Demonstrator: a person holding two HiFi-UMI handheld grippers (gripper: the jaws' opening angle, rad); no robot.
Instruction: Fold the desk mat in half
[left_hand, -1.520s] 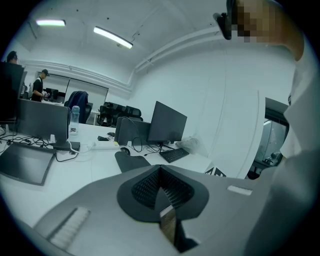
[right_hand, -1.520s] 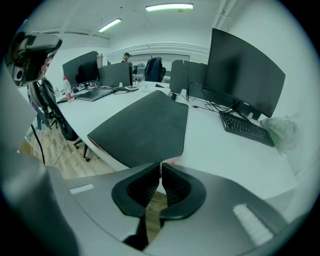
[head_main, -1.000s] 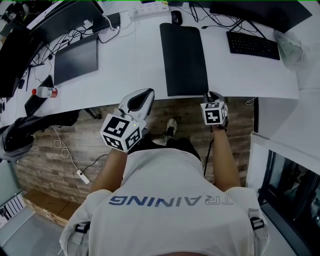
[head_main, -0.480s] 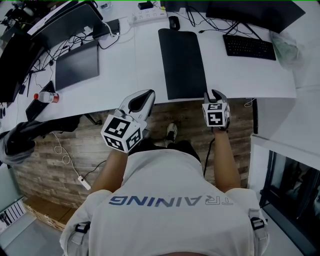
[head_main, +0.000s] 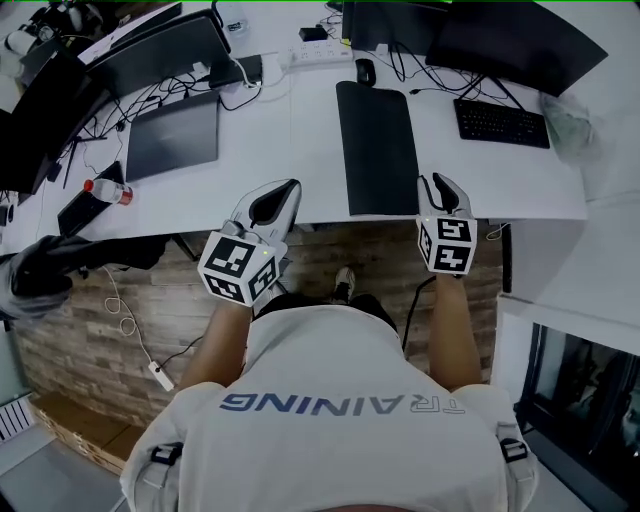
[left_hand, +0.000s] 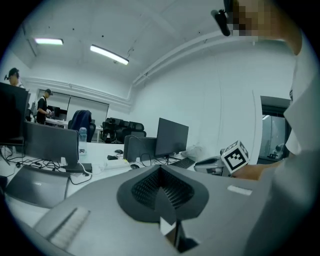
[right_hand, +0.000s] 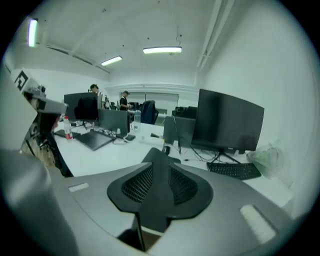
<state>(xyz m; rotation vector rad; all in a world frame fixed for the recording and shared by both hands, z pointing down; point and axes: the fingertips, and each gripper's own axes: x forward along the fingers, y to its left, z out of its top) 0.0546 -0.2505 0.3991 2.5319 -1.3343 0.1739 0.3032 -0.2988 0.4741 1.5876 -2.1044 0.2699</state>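
Far to the left of the left gripper (head_main: 288, 188): a clear plastic bottle (head_main: 108, 189) with a red cap, lying on its side. Ahead and to its left: a flat dark rectangular slab (head_main: 172, 135), matte, on the smooth white desk (head_main: 290, 140).

Left gripper: smooth grey shell tapering to a pointed nose, held over the near desk edge. Its ribbed black pads meet at the tip with nothing between them, so it is closed and empty.

Desk mat (head_main: 378, 145): black and matte, a long narrow rectangle. It lies flat on the desk between the two grippers and ahead of them, nearer the right one. Its near short edge sits at the desk's front edge. No pad rests on it.

Beyond the mat's far end: a small dark rounded mouse (head_main: 365, 72), and left of that a white power strip (head_main: 318, 50).

Right gripper (head_main: 440, 181): same grey shell, with its nose just beside the mat's near right corner. Its jaws have just been opening. A dark gap shows between the meshed pads with nothing in it, so it is parted and empty.

Ahead and to its right: a flat black keyboard (head_main: 500, 122).
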